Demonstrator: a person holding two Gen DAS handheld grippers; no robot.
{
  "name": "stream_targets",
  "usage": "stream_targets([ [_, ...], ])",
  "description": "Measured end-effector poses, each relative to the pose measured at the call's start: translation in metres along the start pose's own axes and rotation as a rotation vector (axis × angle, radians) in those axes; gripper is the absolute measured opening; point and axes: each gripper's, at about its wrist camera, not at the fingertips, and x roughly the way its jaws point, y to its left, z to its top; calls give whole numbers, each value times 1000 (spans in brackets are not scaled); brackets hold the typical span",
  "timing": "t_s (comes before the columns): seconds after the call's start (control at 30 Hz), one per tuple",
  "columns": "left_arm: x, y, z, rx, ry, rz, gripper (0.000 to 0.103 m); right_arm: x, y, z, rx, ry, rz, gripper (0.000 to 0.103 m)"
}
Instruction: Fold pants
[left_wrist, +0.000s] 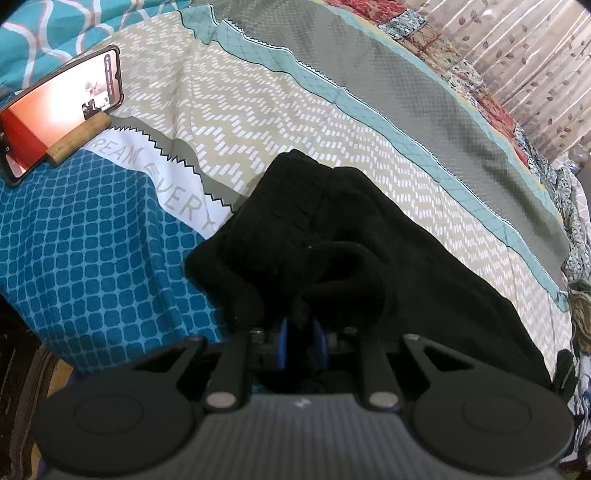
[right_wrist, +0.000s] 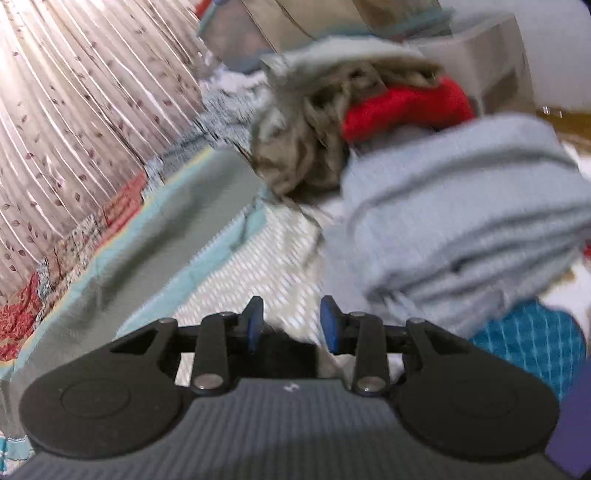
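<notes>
Black pants (left_wrist: 369, 240) lie bunched on the patterned bedsheet (left_wrist: 258, 122), running from the middle of the left wrist view toward its lower right. My left gripper (left_wrist: 303, 325) is shut on a gathered fold of the pants, and the blue pads are nearly hidden by the cloth. In the blurred right wrist view, my right gripper (right_wrist: 291, 317) stands open over the sheet. Its blue pads are apart and press on nothing. A dark patch of black cloth (right_wrist: 291, 354) shows low down behind the pads.
A phone (left_wrist: 62, 110) with a lit screen leans in a wooden stand at the left of the bed. A heap of clothes, grey-blue (right_wrist: 443, 203), brown (right_wrist: 303, 147) and red (right_wrist: 406, 107), sits ahead of the right gripper. A leaf-print curtain (right_wrist: 74, 110) hangs along the bed's far side.
</notes>
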Motion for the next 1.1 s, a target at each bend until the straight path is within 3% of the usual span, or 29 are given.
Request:
stream_targets([
  [0.2,-2,-2,-1,11,-2,9,17,27,9,-25,37,98,9,46],
  [0.23,-3,-2,-1,8,-3,7,15,30,15,-26,19,107,5,43],
  [0.27,-4,-1,-2,4,-7,5,14,27,24,-26,-13,107,-23,16],
  [0.3,-4,-2,-2,2,-13,6,13,21,29,-25,-33,104,-47,17],
  [0.47,-18,-4,-6,26,-56,-23,9,-76,7,0,94,-138,87,17],
  [0.53,-20,1,-9,19,-52,-42,9,-116,-14,-4,109,-198,90,17],
  [0.63,-20,10,-14,4,-43,-65,9,-144,-61,-26,160,-175,25,17],
  [0.73,-21,18,-18,-4,-38,-59,8,-144,-117,-65,305,-86,-110,18],
  [0.8,-22,24,-19,-9,-42,2,7,-134,-139,-88,340,-12,-234,29],
  [0.83,-22,28,-19,-21,-37,18,7,-133,-143,-95,328,-10,-324,30],
  [0.87,-25,34,-19,-44,-32,8,8,-137,-146,-99,321,-31,-393,39],
  [0.9,-29,39,-20,-56,-36,-10,8,-142,-148,-99,343,-63,-419,42],
  [0.97,-43,45,-23,-60,-74,-23,8,-157,-150,-94,390,-136,-392,42],
  [1.1,-74,50,-19,-87,-168,-86,8,-174,-110,-71,264,-216,-308,42],
])
